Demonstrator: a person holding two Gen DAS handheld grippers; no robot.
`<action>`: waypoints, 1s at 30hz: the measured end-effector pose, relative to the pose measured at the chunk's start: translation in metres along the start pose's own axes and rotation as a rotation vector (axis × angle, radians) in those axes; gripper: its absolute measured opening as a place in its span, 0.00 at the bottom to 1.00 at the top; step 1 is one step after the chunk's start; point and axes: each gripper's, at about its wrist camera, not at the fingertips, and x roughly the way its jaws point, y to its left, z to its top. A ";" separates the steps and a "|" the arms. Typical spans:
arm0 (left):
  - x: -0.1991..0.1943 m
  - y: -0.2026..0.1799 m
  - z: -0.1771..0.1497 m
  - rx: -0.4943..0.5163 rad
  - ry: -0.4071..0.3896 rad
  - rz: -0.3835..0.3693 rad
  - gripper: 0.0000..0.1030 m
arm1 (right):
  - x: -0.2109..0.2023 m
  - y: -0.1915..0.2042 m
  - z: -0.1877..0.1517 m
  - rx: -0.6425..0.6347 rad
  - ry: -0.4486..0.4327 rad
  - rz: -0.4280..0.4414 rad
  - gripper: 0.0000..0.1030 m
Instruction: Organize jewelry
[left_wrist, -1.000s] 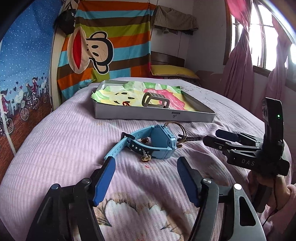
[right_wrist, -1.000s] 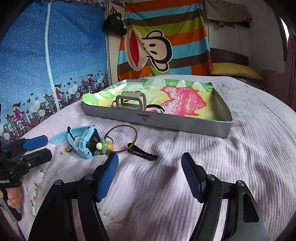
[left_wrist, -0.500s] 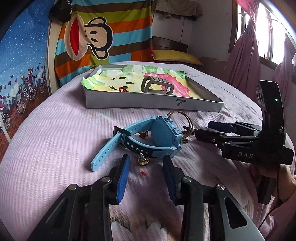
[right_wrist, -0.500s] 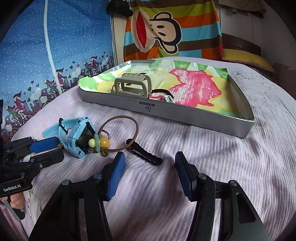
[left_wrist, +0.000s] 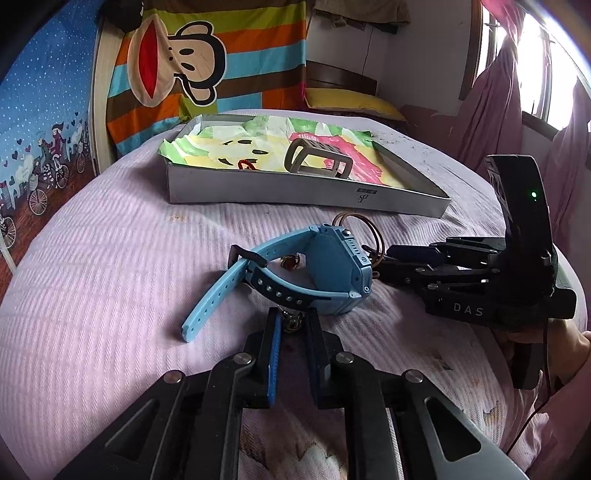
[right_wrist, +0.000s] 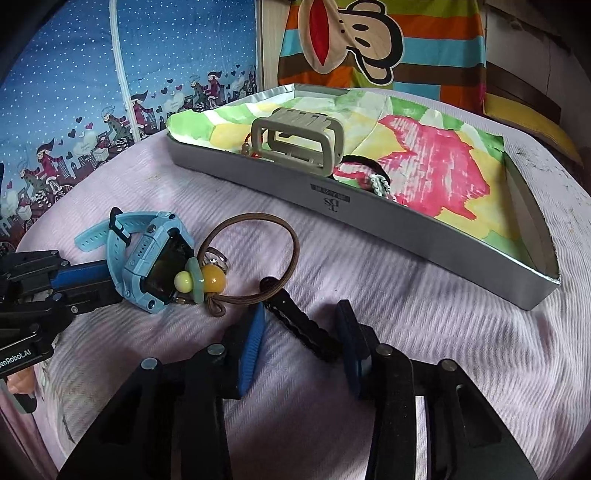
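On the bed, the black hair clip (right_wrist: 301, 325) lies between the right tongs (right_wrist: 301, 343), long axis running 10 to 4 o'clock — jaws closing, not yet pressing. The left tongs (left_wrist: 291, 332) are closing on a small charm (left_wrist: 290, 321) below the blue watch (left_wrist: 314, 273); the tray (right_wrist: 369, 218) sits at 12.

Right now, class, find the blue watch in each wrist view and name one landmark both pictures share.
Left wrist view: the blue watch lies centre frame on the purple bedspread, just beyond the left jaws.
Right wrist view: the blue watch lies at left, beside the brown hair tie.
Shared landmark: the grey tray behind it.
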 end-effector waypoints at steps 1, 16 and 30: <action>0.000 0.001 0.001 -0.006 0.003 -0.004 0.12 | -0.001 0.001 -0.001 0.000 0.001 0.002 0.26; -0.013 0.002 -0.001 -0.098 0.038 -0.059 0.11 | -0.029 -0.006 -0.023 0.119 -0.059 0.024 0.11; -0.040 -0.021 0.028 -0.030 -0.086 -0.044 0.11 | -0.077 0.002 -0.026 0.147 -0.224 0.021 0.11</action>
